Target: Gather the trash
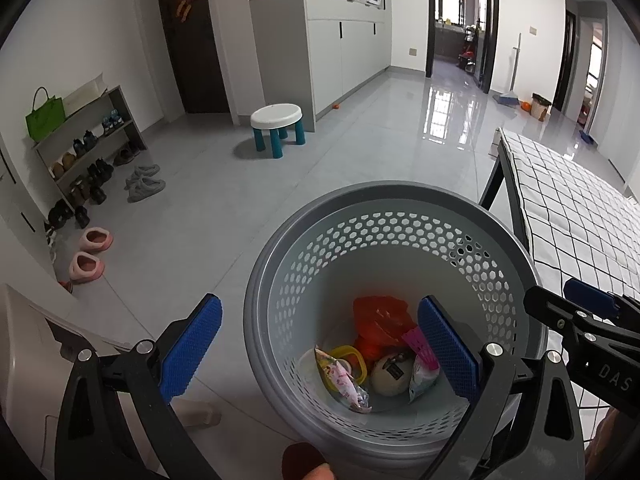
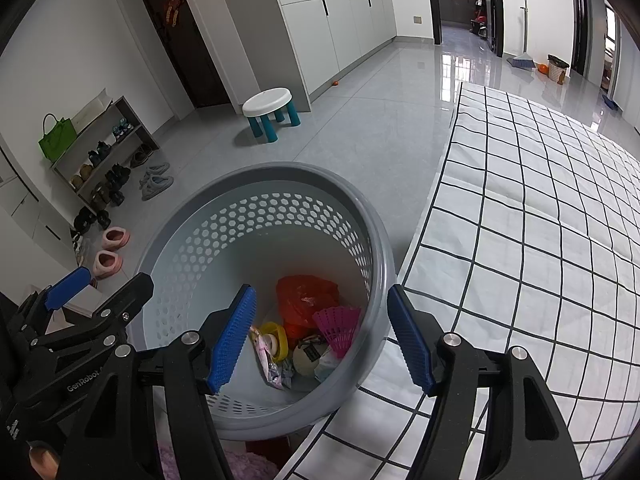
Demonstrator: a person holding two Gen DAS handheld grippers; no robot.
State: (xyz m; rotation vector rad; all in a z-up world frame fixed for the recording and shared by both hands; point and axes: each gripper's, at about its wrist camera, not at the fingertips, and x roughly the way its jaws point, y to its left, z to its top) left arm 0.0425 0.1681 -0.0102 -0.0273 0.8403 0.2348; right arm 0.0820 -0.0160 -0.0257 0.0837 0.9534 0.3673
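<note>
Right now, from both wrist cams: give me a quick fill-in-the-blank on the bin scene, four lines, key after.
1. The pink shuttlecock lies inside the grey ____.
2. Both the left gripper and the right gripper are ____ and hold nothing.
3. The crumpled plastic bag in the bin is ____ in colour.
4. The white stool has ____ legs.

Missing words: bin; open; orange; teal
</note>
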